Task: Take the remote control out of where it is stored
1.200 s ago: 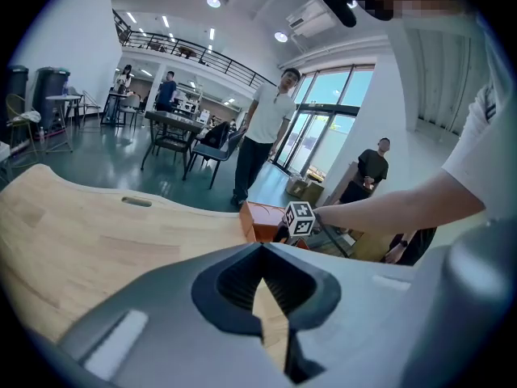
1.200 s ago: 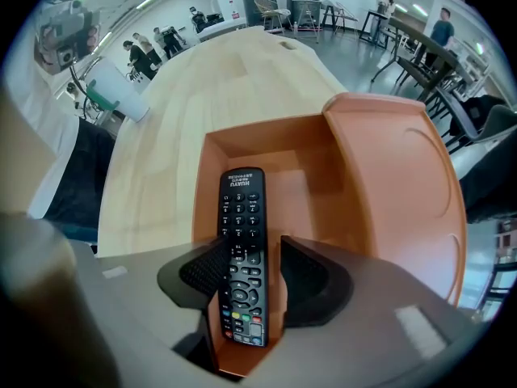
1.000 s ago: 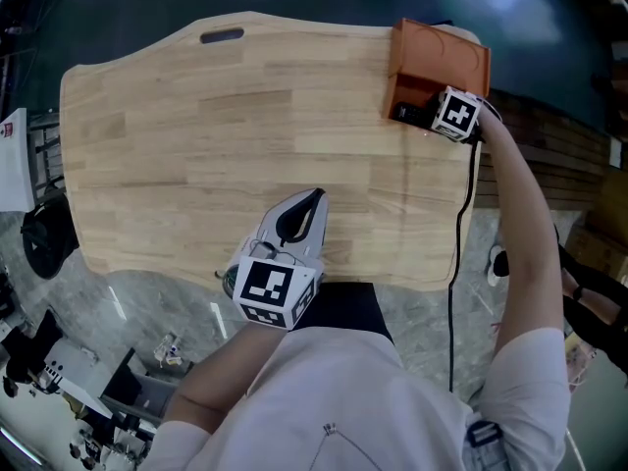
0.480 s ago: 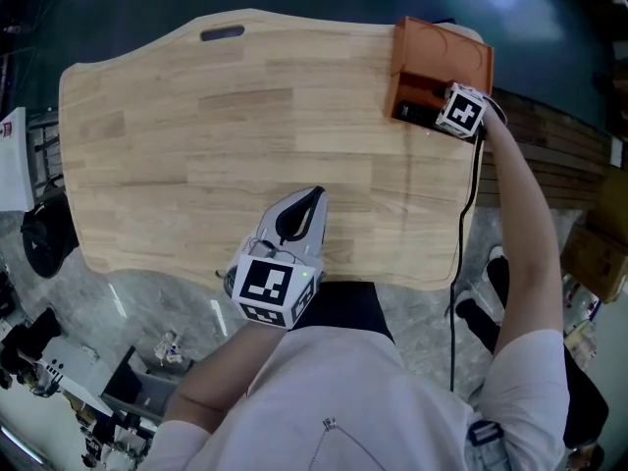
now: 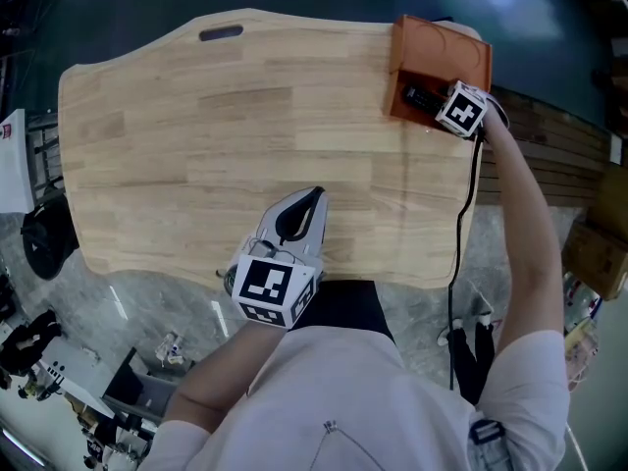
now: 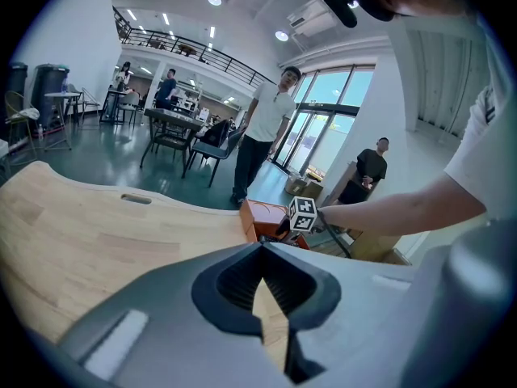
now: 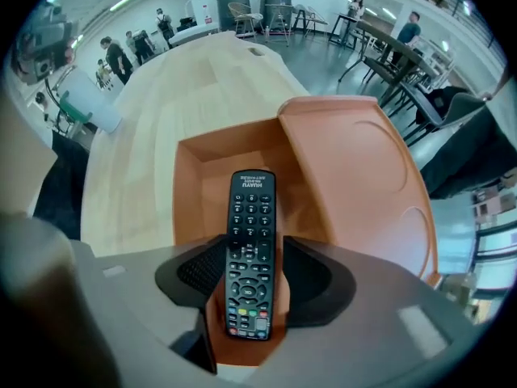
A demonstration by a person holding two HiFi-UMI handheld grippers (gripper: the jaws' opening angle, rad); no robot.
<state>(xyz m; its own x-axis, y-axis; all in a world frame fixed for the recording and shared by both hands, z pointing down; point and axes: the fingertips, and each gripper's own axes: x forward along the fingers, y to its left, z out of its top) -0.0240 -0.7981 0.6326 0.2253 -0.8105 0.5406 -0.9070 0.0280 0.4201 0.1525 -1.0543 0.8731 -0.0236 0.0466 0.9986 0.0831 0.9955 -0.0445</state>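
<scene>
**Work surface.** A light wooden table [image 5: 196, 135] carries an oblong slot [image 5: 222, 34] near its far left edge. An orange storage box [image 7: 202, 168] stands at the far right corner of the table, and its lid [image 7: 355, 176] is swung open.

**Task item.** The remote control [image 7: 250, 249] is black and lies inside the box with its buttons facing up. Its far end rests on the box floor, and white print is visible at that end. In the head view it shows only as a dark bar inside the box, just left of the right gripper's marker cube [image 5: 459, 109].

**Right gripper.** The right gripper [image 7: 253, 241] points down into the box. Its jaws stand about two-thirds open, one on each side of the near half of the remote control, and they have just been closing. The remote control sits between them, but a thin strip of orange shows between one pad and the edge of the remote control. The pads therefore lie close to the remote control without visibly clamping it. The person's right arm reaches across the right edge of the table to this corner. A black cable [image 5: 456, 253] hangs along that edge.

**Left gripper.** The left gripper [image 6: 260, 247] is at the near edge of the table, close to the person's body and well apart from the box. Its jaw tips meet and nothing is between them. It points across the table towards the far side and tilts downward.
</scene>
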